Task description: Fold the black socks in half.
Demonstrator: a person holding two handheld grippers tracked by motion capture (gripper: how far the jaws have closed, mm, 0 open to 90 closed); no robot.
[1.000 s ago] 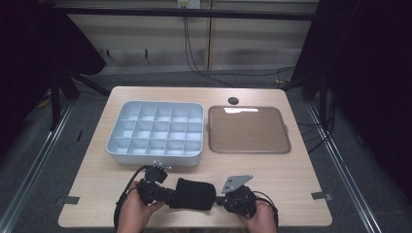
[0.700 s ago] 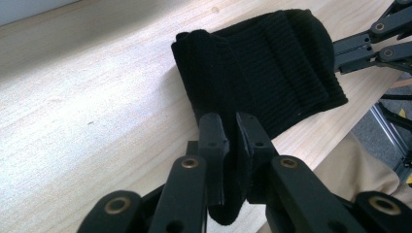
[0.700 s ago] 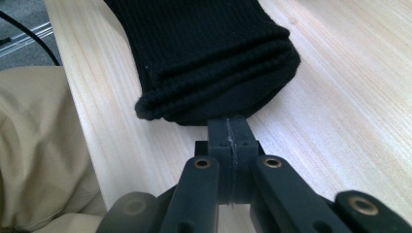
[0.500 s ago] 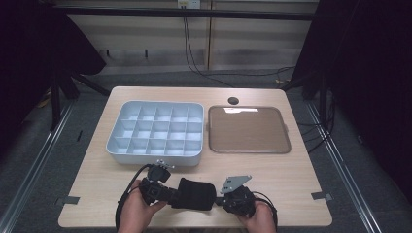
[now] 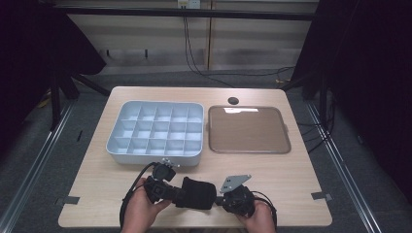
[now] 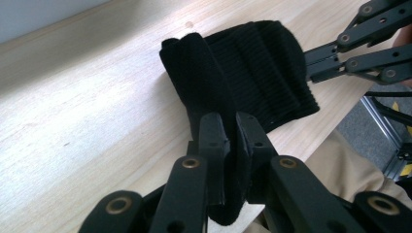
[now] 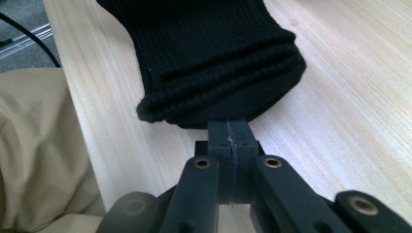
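the black knitted sock (image 5: 197, 192) lies on the counter (image 5: 291, 174) near its front edge, stretched between both hands. the left tool (image 6: 228, 145) pinches one end; the right tool (image 7: 228, 136) is pressed together at the cuff.

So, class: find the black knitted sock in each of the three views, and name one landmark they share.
High view: black knitted sock at the table's near edge, between the left gripper and right gripper.
Left gripper view: centre to upper right, one end pinched in the jaws.
Right gripper view: top centre.
Shared landmark: the light wooden table.
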